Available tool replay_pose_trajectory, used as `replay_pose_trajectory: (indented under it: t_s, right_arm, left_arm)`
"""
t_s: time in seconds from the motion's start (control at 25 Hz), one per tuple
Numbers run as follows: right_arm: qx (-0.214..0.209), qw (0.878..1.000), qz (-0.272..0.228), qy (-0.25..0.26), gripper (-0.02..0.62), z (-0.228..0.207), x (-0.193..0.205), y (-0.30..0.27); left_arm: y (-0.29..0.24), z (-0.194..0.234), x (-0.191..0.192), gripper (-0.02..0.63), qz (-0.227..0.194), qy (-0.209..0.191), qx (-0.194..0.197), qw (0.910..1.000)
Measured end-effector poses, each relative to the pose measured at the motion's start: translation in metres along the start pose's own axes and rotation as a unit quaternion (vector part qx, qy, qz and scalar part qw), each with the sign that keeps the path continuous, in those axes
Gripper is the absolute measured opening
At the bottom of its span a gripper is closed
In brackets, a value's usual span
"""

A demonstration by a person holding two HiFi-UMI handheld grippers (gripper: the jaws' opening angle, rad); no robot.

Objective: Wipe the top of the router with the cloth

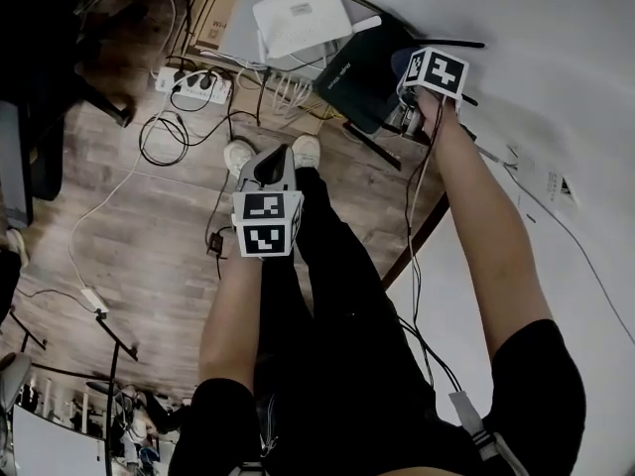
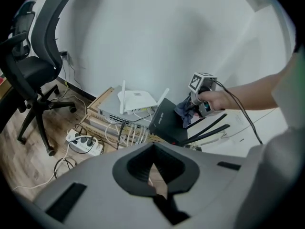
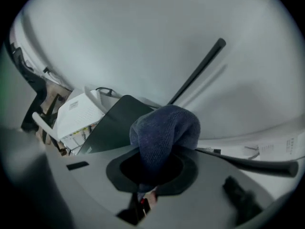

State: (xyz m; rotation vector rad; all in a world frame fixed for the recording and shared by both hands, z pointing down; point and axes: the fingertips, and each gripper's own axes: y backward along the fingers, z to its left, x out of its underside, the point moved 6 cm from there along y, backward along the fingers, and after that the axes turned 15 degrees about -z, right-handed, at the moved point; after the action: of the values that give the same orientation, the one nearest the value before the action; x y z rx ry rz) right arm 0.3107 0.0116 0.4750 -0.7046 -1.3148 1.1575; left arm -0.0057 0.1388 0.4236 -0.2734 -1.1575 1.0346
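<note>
The black router (image 1: pixel 359 72) sits tilted at the white table's (image 1: pixel 556 97) edge by the wall, its antennas reaching away to the right. The right gripper (image 3: pixel 151 173) is clamped on the dark-blue cloth (image 3: pixel 164 132), whose bunch hides the router's near corner. The left gripper (image 2: pixel 153 175), jaws together and empty, hangs over the floor, well apart.

My right tongs (image 1: pixel 415 75) reach over the black router (image 1: pixel 359 72) at the far end of the white table (image 1: pixel 566 107), with a bit of dark cloth (image 1: pixel 404 61) showing at their tip. My left tongs (image 1: pixel 276 165) hang lower, above the wooden floor (image 1: pixel 129 236), well apart from the router.
</note>
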Motion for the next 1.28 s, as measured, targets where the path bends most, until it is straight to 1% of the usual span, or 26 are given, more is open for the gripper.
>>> replay_pose_trajectory:
  t_s: [0.08, 0.12, 0.2, 0.24, 0.28, 0.36, 0.52, 0.6, 0.68, 0.8, 0.92, 1.04, 1.16, 1.28]
  right_arm:
    - [0.009, 0.998, 0.023, -0.055, 0.044, -0.004, 0.0, -0.012]
    - [0.007, 0.995, 0.041, -0.093, 0.044, -0.005, 0.001, -0.018]
    - [0.0, 0.984, 0.076, -0.163, 0.044, -0.005, 0.005, -0.028]
    - [0.0, 0.98, 0.087, -0.181, 0.044, -0.006, 0.007, -0.032]
    - [0.003, 0.978, 0.091, -0.188, 0.044, -0.007, 0.007, -0.035]
    - [0.01, 0.98, 0.091, -0.178, 0.044, -0.008, 0.005, -0.04]
    - [0.019, 0.989, 0.08, -0.124, 0.044, -0.005, -0.005, -0.046]
    - [0.017, 0.991, 0.076, -0.109, 0.044, -0.005, -0.01, -0.05]
    - [0.007, 0.993, 0.073, -0.092, 0.044, -0.004, -0.014, -0.053]
    - [-0.018, 0.995, 0.064, -0.074, 0.044, 0.004, -0.022, -0.056]
    - [-0.051, 0.994, 0.056, -0.073, 0.045, 0.013, -0.029, -0.059]
    - [-0.099, 0.992, 0.054, -0.064, 0.045, 0.026, -0.039, -0.06]
    - [-0.128, 0.989, 0.056, -0.036, 0.045, 0.039, -0.044, -0.062]
    - [-0.157, 0.985, 0.058, -0.043, 0.046, 0.049, -0.047, -0.061]
  left_arm:
    - [-0.002, 0.001, 0.002, 0.012, 0.006, -0.009, 0.002, 0.9999]
    - [-0.003, 0.001, 0.002, 0.012, 0.007, -0.013, 0.005, 0.9999]
    - [-0.003, 0.0, 0.0, 0.011, 0.007, -0.013, 0.01, 0.9998]
    - [-0.003, -0.001, -0.001, 0.012, 0.007, -0.01, 0.013, 0.9998]
    - [-0.002, -0.002, -0.002, 0.012, 0.007, -0.008, 0.015, 0.9998]
    - [-0.003, -0.003, -0.004, 0.012, 0.009, -0.006, 0.018, 0.9998]
    - [-0.008, -0.002, -0.009, 0.011, 0.013, -0.008, 0.026, 0.9995]
    - [-0.009, -0.003, -0.011, 0.011, 0.014, -0.005, 0.029, 0.9995]
    - [-0.011, -0.003, -0.013, 0.012, 0.015, -0.004, 0.03, 0.9994]
    - [-0.014, 0.003, -0.016, 0.012, 0.017, -0.007, 0.025, 0.9995]
    - [-0.014, 0.007, -0.019, 0.012, 0.018, -0.007, 0.02, 0.9996]
    - [-0.015, 0.008, -0.021, 0.012, 0.016, -0.009, 0.019, 0.9996]
    - [-0.014, 0.008, -0.019, 0.012, 0.015, -0.006, 0.014, 0.9998]
    - [-0.014, 0.007, -0.016, 0.012, 0.015, -0.005, 0.012, 0.9998]
